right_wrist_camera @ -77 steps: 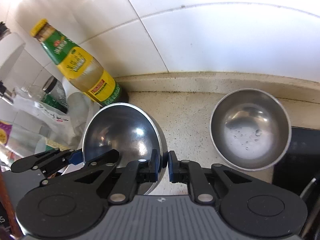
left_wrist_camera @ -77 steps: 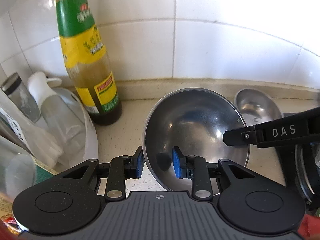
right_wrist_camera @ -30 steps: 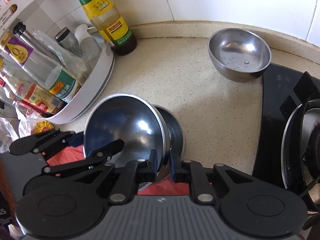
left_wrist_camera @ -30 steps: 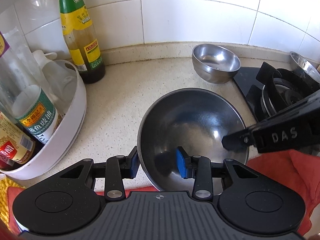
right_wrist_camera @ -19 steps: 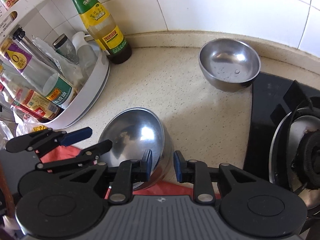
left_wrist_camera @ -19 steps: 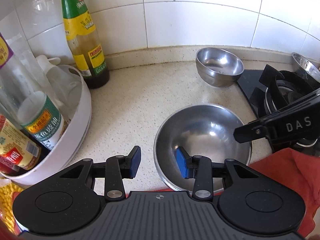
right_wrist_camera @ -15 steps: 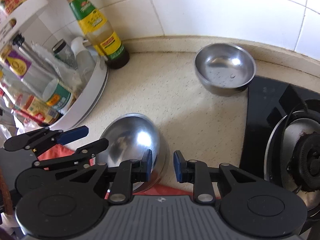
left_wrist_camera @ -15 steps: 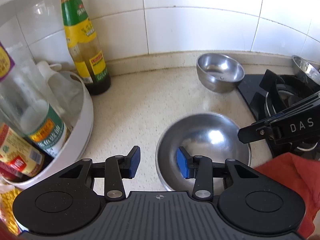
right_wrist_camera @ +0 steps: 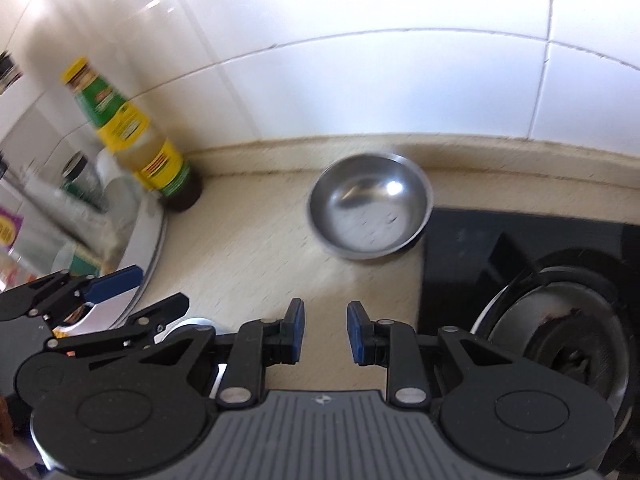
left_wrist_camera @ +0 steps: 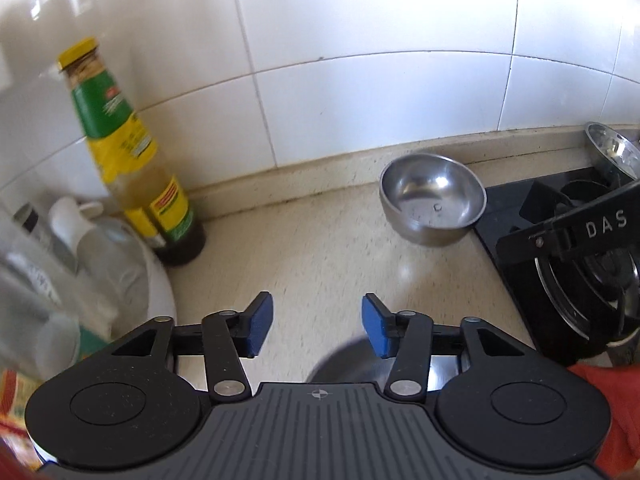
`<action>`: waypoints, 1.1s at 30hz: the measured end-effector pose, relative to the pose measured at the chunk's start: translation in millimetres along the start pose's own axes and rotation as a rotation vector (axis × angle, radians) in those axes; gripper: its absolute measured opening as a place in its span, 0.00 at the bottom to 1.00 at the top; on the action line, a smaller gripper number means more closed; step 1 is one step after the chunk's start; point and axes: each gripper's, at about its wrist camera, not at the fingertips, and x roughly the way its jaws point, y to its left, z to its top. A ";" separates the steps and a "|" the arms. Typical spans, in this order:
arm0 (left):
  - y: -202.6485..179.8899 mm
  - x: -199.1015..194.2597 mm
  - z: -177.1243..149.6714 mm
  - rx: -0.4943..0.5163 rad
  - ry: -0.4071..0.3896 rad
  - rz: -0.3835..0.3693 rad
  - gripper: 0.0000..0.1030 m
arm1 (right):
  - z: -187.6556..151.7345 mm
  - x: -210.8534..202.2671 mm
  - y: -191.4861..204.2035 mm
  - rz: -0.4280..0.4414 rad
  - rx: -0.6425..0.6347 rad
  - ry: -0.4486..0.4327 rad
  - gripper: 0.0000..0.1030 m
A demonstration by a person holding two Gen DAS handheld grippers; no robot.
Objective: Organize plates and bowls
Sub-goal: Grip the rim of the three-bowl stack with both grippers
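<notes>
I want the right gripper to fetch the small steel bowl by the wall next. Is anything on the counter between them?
Nothing visible. Bare countertop runs from the right gripper, whose jaws stand apart and empty, to the small steel bowl. The sauce bottle stands off to the left, the stove to the right.

Steel bowl (left_wrist_camera: 433,200) by the back edge of the counter (left_wrist_camera: 320,256): plain silver, mirror glare. Counter: beige, fine speckle. Wall tiles (left_wrist_camera: 360,40): glossy white, grey grout. Sauce bottle (left_wrist_camera: 132,160) toward the counter's back left: yellow cap, green and yellow label, small red patch, dark base. Hob (right_wrist_camera: 500,264) on the right edge: black. Gripper pads (left_wrist_camera: 259,322): blue, on black linkages. Cloth (left_wrist_camera: 608,400) at the near right corner: red.
</notes>
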 end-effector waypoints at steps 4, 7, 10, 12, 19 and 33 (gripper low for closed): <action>-5.6 18.3 18.8 0.016 0.012 -0.010 0.64 | 14.2 10.6 -15.1 -0.028 0.042 -0.013 0.27; -10.0 33.8 30.1 0.024 0.024 -0.010 0.65 | 23.3 22.6 -26.5 -0.049 0.063 -0.006 0.27; -11.8 51.0 39.4 0.023 0.044 -0.023 0.67 | 31.4 36.0 -35.0 -0.062 0.086 0.007 0.27; -13.2 63.3 46.0 0.022 0.057 -0.028 0.67 | 36.2 46.6 -40.8 -0.073 0.110 0.015 0.28; -13.7 106.2 66.5 -0.009 0.092 -0.050 0.67 | 48.2 73.1 -55.1 -0.084 0.157 0.033 0.28; -12.0 102.6 80.3 -0.035 0.027 -0.084 0.70 | 49.8 89.9 -62.7 -0.093 0.144 0.073 0.29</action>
